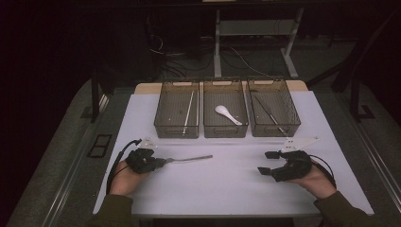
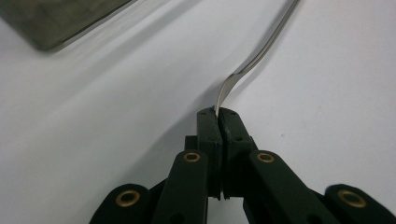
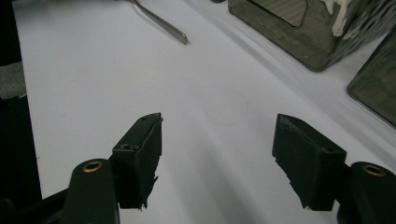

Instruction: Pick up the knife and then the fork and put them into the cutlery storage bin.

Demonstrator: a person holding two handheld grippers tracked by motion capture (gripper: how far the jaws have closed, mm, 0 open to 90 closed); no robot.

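A slim metal utensil lies on the white table, its handle pointing right. My left gripper is shut on its near end. In the left gripper view the two jaws press together around that end at the left gripper, and the utensil's neck curves up and away from it. My right gripper rests open at the right of the table, jaws wide apart. In the right gripper view nothing lies between the jaws of the right gripper, and the utensil's handle tip shows far off.
Three smoky plastic bins stand in a row at the back. The left bin holds a thin stick, the middle bin a white spoon, and the right bin a long metal piece. Dark floor, cables and desk legs lie beyond.
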